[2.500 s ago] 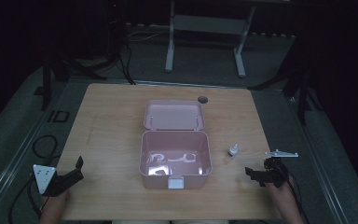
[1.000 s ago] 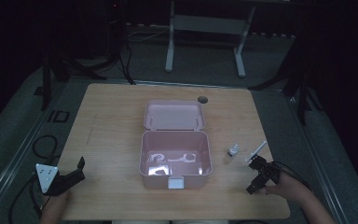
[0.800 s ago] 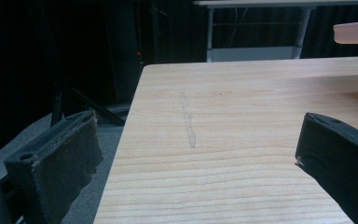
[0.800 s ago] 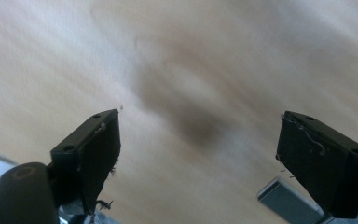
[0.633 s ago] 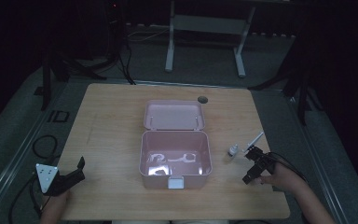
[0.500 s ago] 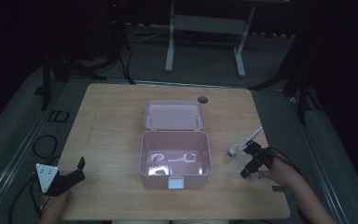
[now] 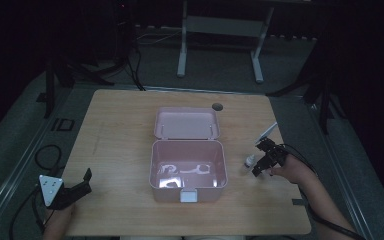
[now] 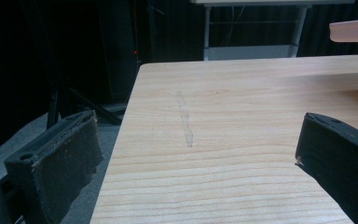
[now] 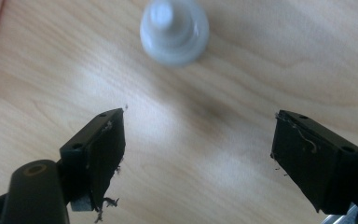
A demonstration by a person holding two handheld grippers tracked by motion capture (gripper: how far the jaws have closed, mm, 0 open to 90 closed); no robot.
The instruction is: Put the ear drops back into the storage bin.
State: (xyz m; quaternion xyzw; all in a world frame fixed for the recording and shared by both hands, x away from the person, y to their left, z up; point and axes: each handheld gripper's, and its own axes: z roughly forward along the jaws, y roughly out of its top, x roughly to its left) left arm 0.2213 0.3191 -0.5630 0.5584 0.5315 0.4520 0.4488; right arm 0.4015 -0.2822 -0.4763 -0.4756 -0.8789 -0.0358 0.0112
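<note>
An open pink box (image 7: 152,167) stands mid-table, its lid (image 7: 186,122) laid back behind it; pale shapes on its floor are too dim to name. A small white bottle (image 7: 250,161) stands upright just right of the box. My right gripper (image 7: 258,159) is close beside that bottle on its right and points at it. In the right gripper view the bottle (image 9: 174,30) stands just beyond the jaws of the right gripper (image 9: 198,121), which are open; they have just been closing a little with nothing between them. My left gripper (image 7: 85,181) rests open near the front left corner, also the left gripper (image 8: 196,135) over bare wood.
A round cable hole (image 7: 216,106) sits near the table's back edge. Cables (image 7: 45,155) lie on the floor at the left. A metal frame (image 7: 220,30) stands behind the table. The pink lid's edge (image 8: 354,30) shows at the upper right of the left gripper view.
My right gripper has moved left and away from the front edge, up to the white bottle. The left gripper has stayed where it was.
</note>
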